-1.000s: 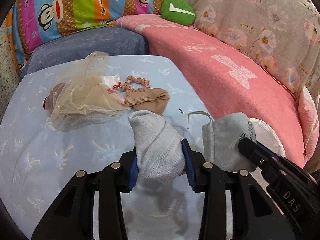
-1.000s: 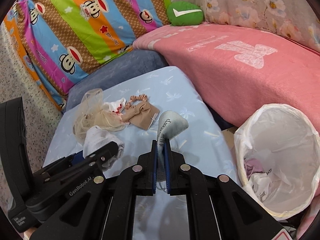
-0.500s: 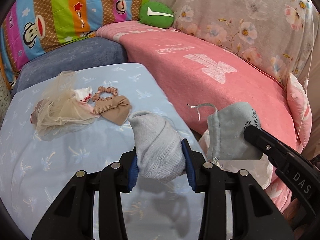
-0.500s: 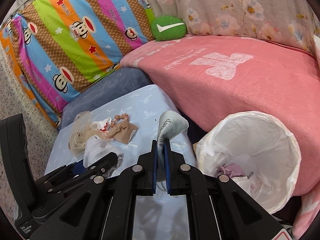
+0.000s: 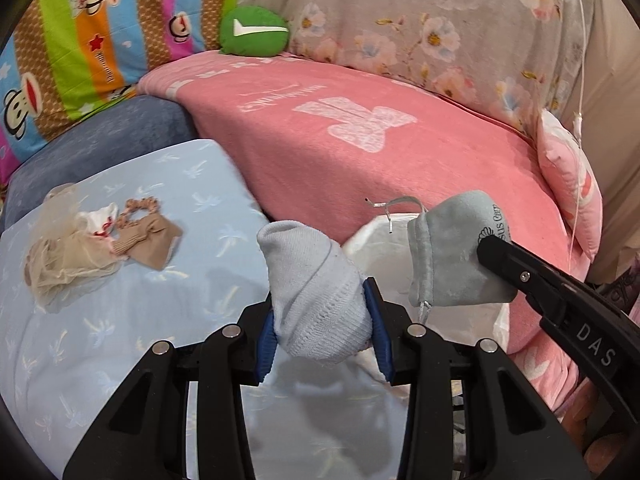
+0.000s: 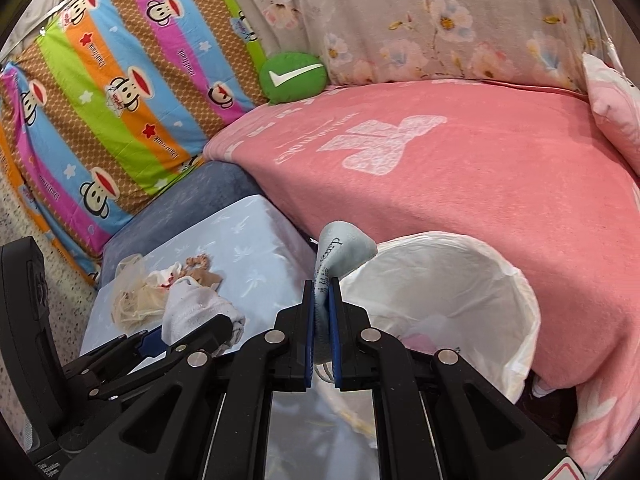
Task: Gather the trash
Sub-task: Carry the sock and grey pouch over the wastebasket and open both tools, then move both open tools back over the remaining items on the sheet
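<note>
My left gripper [image 5: 322, 322] is shut on a pale blue knitted sock [image 5: 312, 292] and holds it above the right edge of the light blue table [image 5: 120, 320]. My right gripper [image 6: 321, 312] is shut on a grey drawstring pouch [image 6: 340, 252], which also shows in the left wrist view [image 5: 452, 256], held at the rim of the white-lined trash bin [image 6: 448, 280]. The bin [image 5: 372, 236] stands between the table and the pink bed. The left gripper with the sock [image 6: 192, 312] shows in the right wrist view to the left of the bin.
On the table lie a beige net bundle [image 5: 60, 264], a white crumpled scrap [image 5: 100, 216], a tan scrunchie [image 5: 138, 208] and a tan sock [image 5: 156, 240]. A pink blanket [image 5: 360, 140] covers the bed. A green cushion [image 5: 254, 30] and striped monkey pillow [image 6: 120, 92] lie behind.
Both grippers have moved right, away from the table's middle toward the bin, each still holding its item. The pouch now hangs at the bin's rim.
</note>
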A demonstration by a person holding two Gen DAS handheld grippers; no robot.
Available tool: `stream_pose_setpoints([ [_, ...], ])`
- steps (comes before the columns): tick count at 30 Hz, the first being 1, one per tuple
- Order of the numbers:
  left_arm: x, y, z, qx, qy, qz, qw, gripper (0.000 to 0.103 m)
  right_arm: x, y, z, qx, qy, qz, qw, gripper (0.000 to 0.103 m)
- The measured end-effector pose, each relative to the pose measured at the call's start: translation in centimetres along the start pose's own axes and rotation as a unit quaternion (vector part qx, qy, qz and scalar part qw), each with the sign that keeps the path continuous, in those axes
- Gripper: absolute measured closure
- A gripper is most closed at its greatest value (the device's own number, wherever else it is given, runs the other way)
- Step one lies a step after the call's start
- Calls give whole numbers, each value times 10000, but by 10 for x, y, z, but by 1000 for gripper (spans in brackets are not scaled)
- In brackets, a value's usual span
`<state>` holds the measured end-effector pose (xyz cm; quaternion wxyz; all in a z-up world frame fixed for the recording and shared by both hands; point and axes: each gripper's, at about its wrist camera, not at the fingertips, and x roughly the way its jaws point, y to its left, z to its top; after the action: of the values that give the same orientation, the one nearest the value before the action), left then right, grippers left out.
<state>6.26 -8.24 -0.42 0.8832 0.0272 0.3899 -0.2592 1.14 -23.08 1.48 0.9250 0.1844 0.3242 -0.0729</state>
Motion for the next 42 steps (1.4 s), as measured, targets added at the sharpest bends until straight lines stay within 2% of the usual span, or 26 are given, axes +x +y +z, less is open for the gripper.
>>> stream_pose_setpoints([
  [11,19,-46,3,495,138,-311,9982,62,-3,-43,2,217,-11,-237,9995,96],
  [15,26,-56,4,558,211,-365,9976,57,-5,-50,1,270,-26,-277,9992,96],
  [17,27,-58,3,594,242,-372,9973,53,-5,-53,2,297,-32,-288,9991,95],
  [22,26,-61,5,617,164,-342,9974,36,-5,-59,3,374,-51,-289,9989,91],
  [27,24,-57,6,551,75,-259,9981,25,-6,-58,4,395,-49,-260,9989,90],
  [33,21,-48,7,432,27,-175,9989,25,-7,-51,2,324,-43,-241,9992,83],
  [42,11,-31,4,267,-56,-66,9996,25,-4,-33,1,153,28,-159,9998,78],
])
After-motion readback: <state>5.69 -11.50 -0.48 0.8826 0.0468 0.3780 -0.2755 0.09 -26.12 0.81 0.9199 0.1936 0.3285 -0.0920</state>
